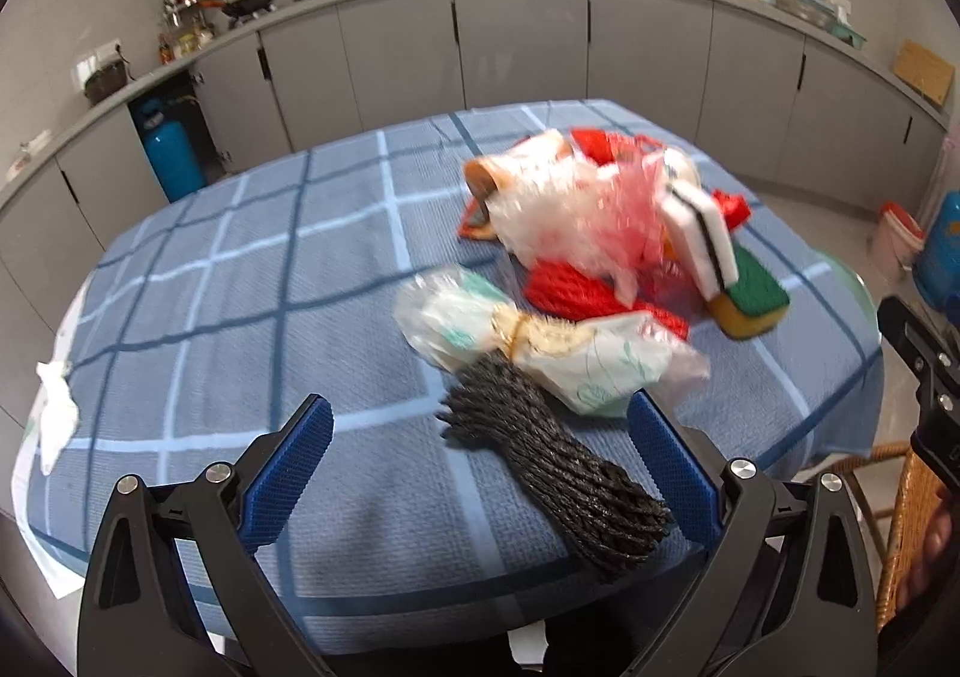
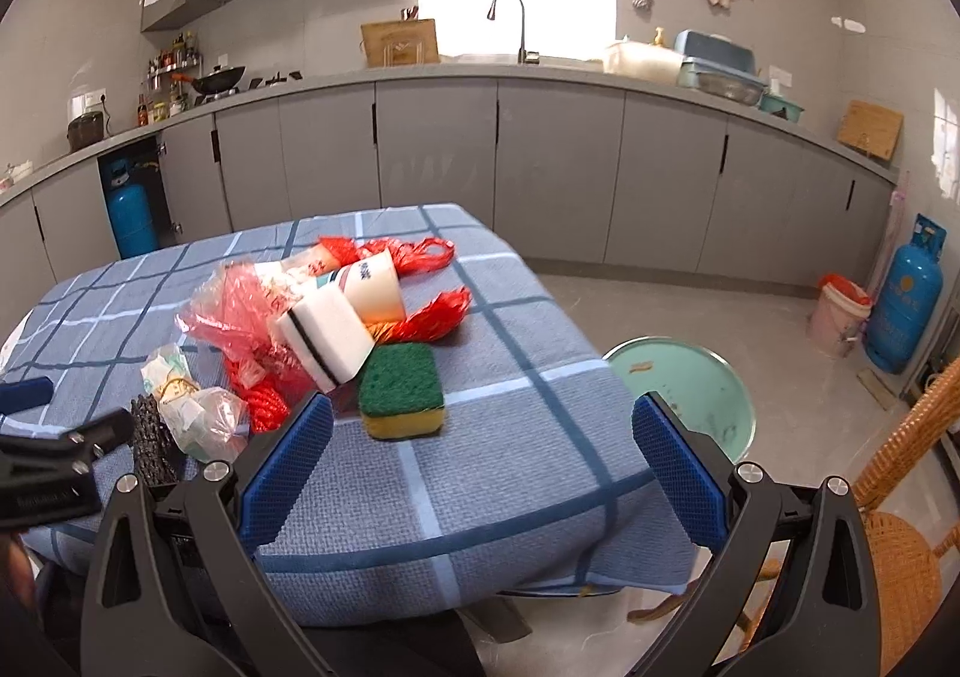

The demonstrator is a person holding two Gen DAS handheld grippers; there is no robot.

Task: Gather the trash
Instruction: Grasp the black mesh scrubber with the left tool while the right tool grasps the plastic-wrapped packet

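Hovering over the near edge of the table (image 1: 198, 281), the left gripper (image 1: 480, 437) is standing wide open, holding nothing; the black rope bundle (image 1: 558, 473) is lying between its pads but untouched. The right gripper (image 2: 483, 440) is also gaping wide and empty, aimed at the green sponge (image 2: 401, 380) just beyond its tips.

Trash is sitting in one heap on the cloth: red bag (image 2: 240, 317), white sponge (image 2: 327, 341), paper cup (image 2: 375, 287), red netting (image 2: 432, 317), and a clear bag (image 1: 540, 353) touching the far end of the bundle.

Risks (judgement only):
- Closing on the bundle may be dragging the clear bag along, since the two are overlapping.
- The heap is loose and light; a pad brushing it could be scattering pieces toward the right table edge.
- Both grippers are working close together, so a collision is looking possible.

View differences: the right wrist is showing a green bin (image 2: 690, 389) on the floor right of the table, nearly hidden from the left wrist. The left wrist is showing a white tissue (image 1: 57, 413) at the table's left edge, absent from the right view.
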